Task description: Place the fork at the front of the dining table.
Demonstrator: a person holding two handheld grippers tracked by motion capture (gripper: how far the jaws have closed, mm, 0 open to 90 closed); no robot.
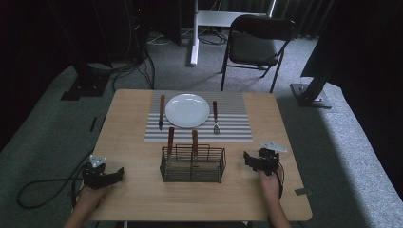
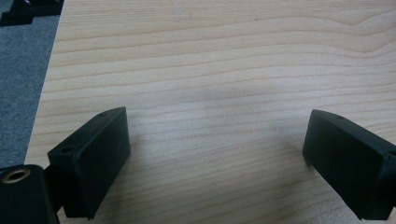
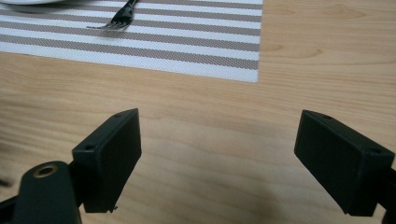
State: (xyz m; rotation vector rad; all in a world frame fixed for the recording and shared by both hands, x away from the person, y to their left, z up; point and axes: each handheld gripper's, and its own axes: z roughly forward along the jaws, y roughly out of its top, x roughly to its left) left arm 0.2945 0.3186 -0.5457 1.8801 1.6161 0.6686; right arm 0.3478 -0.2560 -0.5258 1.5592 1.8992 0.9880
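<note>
A white plate (image 1: pixel 187 110) sits on a striped placemat (image 1: pixel 233 128) at the far middle of the wooden table (image 1: pixel 128 199). A knife (image 1: pixel 161 111) lies left of the plate and a fork (image 1: pixel 215 117) right of it. A black wire basket (image 1: pixel 192 164) stands in front of the mat with two brown-handled utensils (image 1: pixel 170 140) upright in it. My left gripper (image 1: pixel 110 177) rests open at the table's near left, its jaws over bare wood (image 2: pixel 215 93). My right gripper (image 1: pixel 252 160) is open right of the basket, with the fork tines (image 3: pixel 116 21) and mat corner (image 3: pixel 233 65) ahead.
A black folding chair (image 1: pixel 256 42) and a white table leg (image 1: pixel 194 33) stand beyond the table on grey carpet. Black stand bases sit at the far left (image 1: pixel 83 85) and far right (image 1: pixel 311 92). A cable (image 1: pixel 43 187) trails off the left gripper over the floor.
</note>
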